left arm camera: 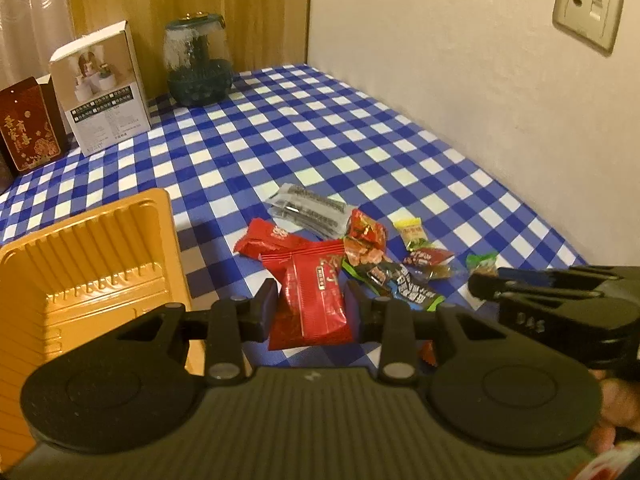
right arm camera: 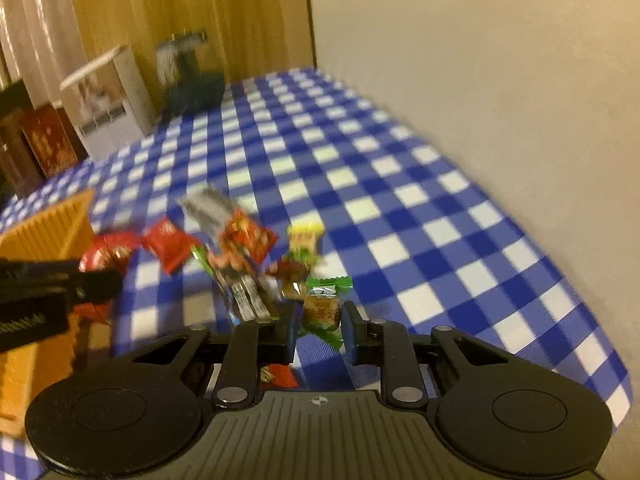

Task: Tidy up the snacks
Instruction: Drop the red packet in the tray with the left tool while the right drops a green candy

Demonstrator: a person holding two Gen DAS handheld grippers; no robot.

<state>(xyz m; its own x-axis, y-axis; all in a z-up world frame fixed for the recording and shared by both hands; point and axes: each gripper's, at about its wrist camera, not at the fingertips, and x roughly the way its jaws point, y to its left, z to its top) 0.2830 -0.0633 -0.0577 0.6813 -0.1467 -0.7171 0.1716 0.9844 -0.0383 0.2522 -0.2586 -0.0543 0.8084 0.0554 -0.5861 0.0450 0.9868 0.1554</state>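
Note:
My left gripper [left arm camera: 310,306] is shut on a large red snack packet [left arm camera: 310,300], held above the checked cloth beside the orange plastic tray [left arm camera: 92,264]. My right gripper [right arm camera: 320,326] is shut on a small green-wrapped snack [right arm camera: 322,308], its pads against the wrapper's sides. That right gripper [left arm camera: 486,282] also shows at the right edge of the left wrist view, with the green snack [left arm camera: 482,263] at its tip. A pile of small snacks [left arm camera: 376,256] lies on the cloth: red packets, a grey packet [left arm camera: 308,208], a yellow-green one [left arm camera: 412,234].
The table carries a blue-and-white checked cloth [left arm camera: 320,136] and runs along a white wall [left arm camera: 460,72] on the right. At the back left stand a white box [left arm camera: 102,88], a dark red box [left arm camera: 30,128] and a green glass jar [left arm camera: 198,64]. A hand [left arm camera: 612,412] holds the right gripper.

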